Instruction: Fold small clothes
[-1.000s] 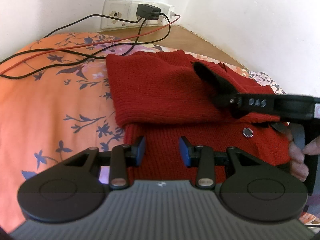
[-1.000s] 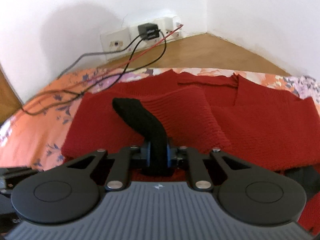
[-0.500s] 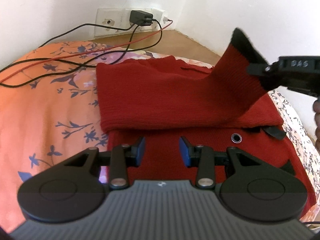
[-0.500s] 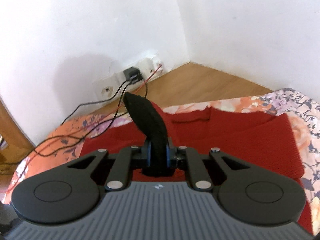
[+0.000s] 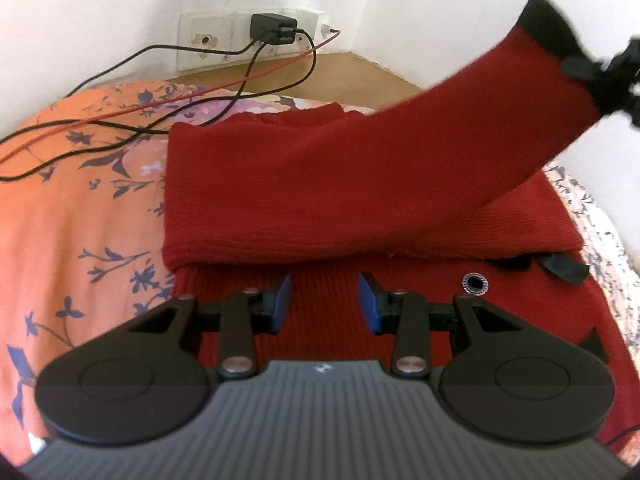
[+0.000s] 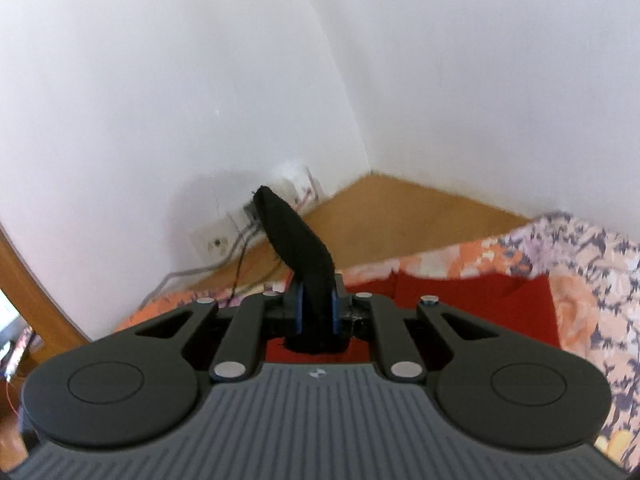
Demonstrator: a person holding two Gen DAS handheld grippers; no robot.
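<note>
A red knitted cardigan (image 5: 304, 184) lies on the orange flowered bedspread (image 5: 72, 216), with a round button (image 5: 475, 283) near its front edge. One red sleeve (image 5: 472, 120) rises up and to the right, its black cuff (image 5: 548, 20) pinched by my right gripper (image 5: 600, 76) at the frame's upper right. In the right wrist view that black cuff (image 6: 296, 236) stands up between my right gripper (image 6: 316, 312), which is shut on it. My left gripper (image 5: 324, 304) hovers open low over the cardigan's near part, with nothing between its blue pads.
Black and red cables (image 5: 168, 92) run across the bedspread from a wall socket strip (image 5: 256, 40) with a black charger. A wooden floor (image 6: 400, 224) and white walls meet in the corner behind the bed. A wooden frame (image 6: 36, 292) stands at the left.
My right gripper has lifted the sleeve by its cuff from lying across the cardigan to high up on the right, stretching it out. The left gripper stayed open in nearly the same spot.
</note>
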